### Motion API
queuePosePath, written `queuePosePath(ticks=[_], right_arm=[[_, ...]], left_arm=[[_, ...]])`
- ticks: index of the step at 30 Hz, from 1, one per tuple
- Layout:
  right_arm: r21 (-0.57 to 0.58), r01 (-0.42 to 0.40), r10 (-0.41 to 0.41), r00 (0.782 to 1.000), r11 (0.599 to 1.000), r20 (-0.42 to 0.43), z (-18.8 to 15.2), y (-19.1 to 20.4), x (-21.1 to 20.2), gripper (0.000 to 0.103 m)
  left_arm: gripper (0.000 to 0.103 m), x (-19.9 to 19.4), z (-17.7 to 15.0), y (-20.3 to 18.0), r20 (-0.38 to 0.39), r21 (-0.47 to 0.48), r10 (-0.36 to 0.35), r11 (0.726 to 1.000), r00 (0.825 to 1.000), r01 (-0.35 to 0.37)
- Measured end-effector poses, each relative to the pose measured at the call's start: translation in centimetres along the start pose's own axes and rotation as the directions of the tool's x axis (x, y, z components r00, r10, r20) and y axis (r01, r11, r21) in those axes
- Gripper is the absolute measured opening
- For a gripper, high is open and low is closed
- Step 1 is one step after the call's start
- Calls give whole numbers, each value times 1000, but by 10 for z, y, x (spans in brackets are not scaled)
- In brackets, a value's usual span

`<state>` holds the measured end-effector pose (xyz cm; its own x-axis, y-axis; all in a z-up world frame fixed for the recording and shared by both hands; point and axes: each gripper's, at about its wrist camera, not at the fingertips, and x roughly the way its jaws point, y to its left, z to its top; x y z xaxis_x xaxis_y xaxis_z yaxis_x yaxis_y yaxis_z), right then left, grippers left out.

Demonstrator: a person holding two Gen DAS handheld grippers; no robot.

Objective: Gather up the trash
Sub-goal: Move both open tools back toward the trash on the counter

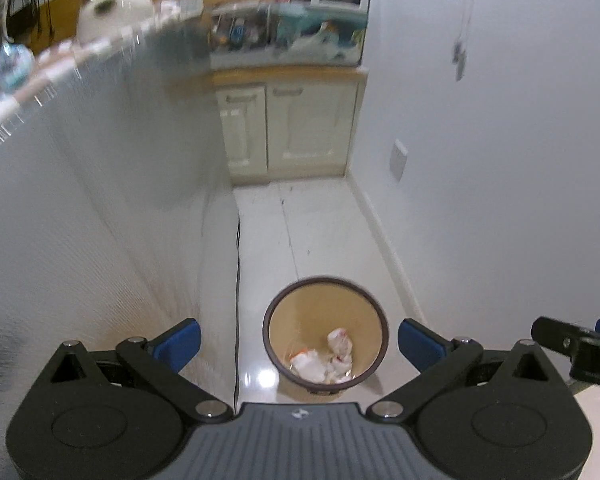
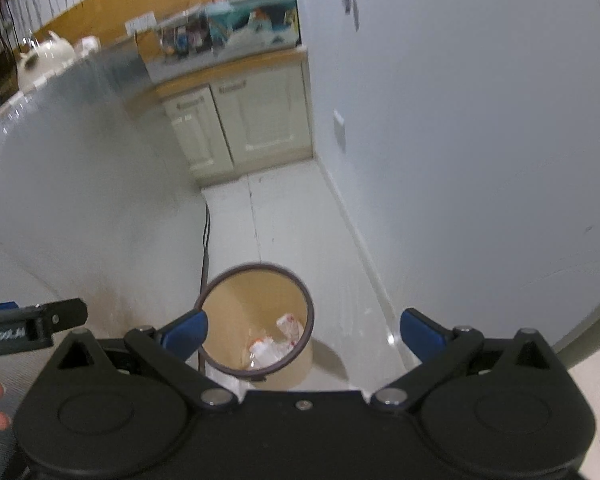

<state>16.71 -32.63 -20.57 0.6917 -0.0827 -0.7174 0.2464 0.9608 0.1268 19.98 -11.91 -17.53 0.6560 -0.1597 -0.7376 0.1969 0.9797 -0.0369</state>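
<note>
A round tan waste bin (image 1: 324,300) with a dark rim stands on the white tiled floor below both grippers. Crumpled white trash with red marks (image 1: 328,358) lies at its bottom. It also shows in the right wrist view (image 2: 256,292), with the trash (image 2: 278,346) inside. My left gripper (image 1: 300,344) is open and empty, its blue pads wide apart above the bin. My right gripper (image 2: 304,334) is open and empty above the bin's right side. The right gripper's tip (image 1: 572,344) shows at the left view's right edge.
A grey counter side (image 1: 100,200) rises on the left, with a white teapot (image 1: 116,10) on top. A white wall (image 1: 500,160) closes the right. Cream cabinets (image 1: 292,128) stand at the corridor's end. A black cable (image 1: 237,300) runs down beside the bin.
</note>
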Motion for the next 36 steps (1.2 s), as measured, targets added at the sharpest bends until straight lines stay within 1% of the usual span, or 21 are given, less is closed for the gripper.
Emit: queuePosePath(ticks=[4,8,12,13,15,20,28,32,36], right_arm=[[5,1,-1,997,1000,74,8,-2,-35,103],[-1,-2,2,990,1000,144,15,-3,-70,103],[-9,-13,15,976,1000,219,25,-3,-102,103],[-12,-13,16,972,1000,236,27,-2,-109,103],[-22,-15,21,961,1000,276,32,1,-124,103],[-38,-31,42,934,999,355,44,9,-154,103],[-67,-76,98,886,995,452,59,28,-196,103],[-84,-105,133,865,991,484,69,44,-210,103],[-95,-148,176,846,984,503,79,61,-214,103]], left_arm=[[103,-37,3,-2,72,8,-28,1000,997,27],[103,-70,10,-4,146,15,-58,998,988,57],[103,-108,17,-6,219,19,-95,995,971,93],[103,-118,19,-5,237,19,-115,993,965,114],[103,-135,21,-7,275,32,-132,991,952,128],[103,-175,30,-6,364,61,-124,992,923,109],[103,-227,45,17,470,62,-102,995,877,82],[103,-250,52,34,513,54,-78,997,855,59],[103,-271,54,56,553,37,-27,999,833,8]])
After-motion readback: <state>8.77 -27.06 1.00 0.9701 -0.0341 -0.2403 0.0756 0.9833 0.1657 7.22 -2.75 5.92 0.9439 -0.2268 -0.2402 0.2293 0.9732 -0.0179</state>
